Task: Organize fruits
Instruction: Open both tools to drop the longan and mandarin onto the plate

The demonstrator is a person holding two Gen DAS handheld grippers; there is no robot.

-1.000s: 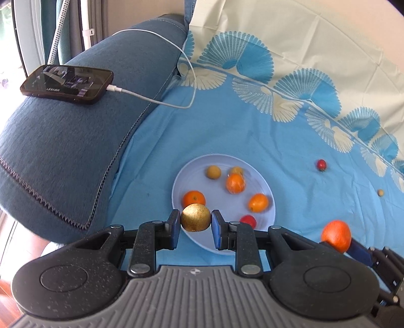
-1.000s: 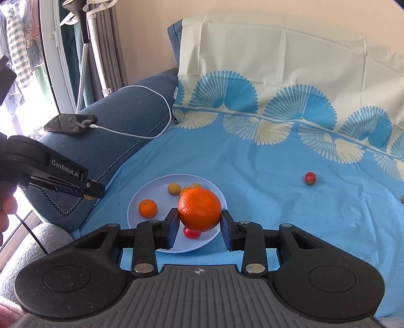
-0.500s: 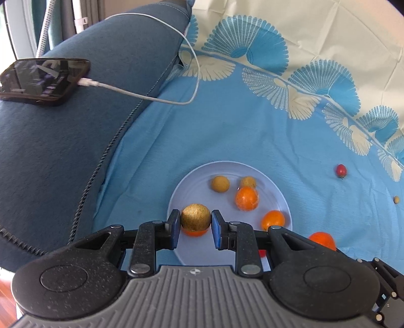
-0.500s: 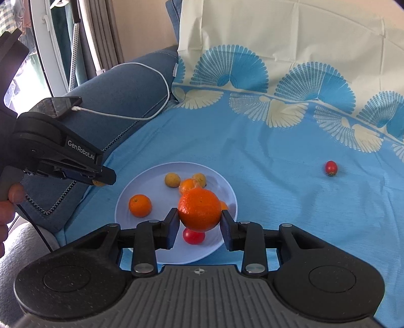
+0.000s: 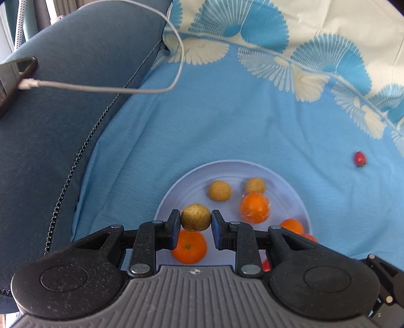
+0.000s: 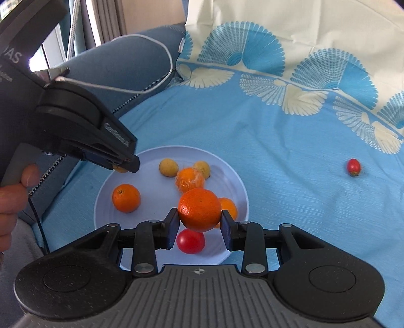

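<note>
Just beneath my two claws, the round pale-blue plastic plate (image 6: pixel 234 176) is waiting: my left claw (image 5: pixel 196 222) is pinching a speckled tan longan (image 5: pixel 195 217), my right claw (image 6: pixel 199 220) a glossy orange mandarin (image 6: pixel 199 213); next, I judge, lowering and releasing both.

We note home living room: blue fabric sofa armrest (image 5: pixel 63 126), patterned sheet (image 5: pixel 252 121) over seat, phone charging cable (image 5: pixel 101 87), curtains (image 6: pixel 108 20) behind.
</note>
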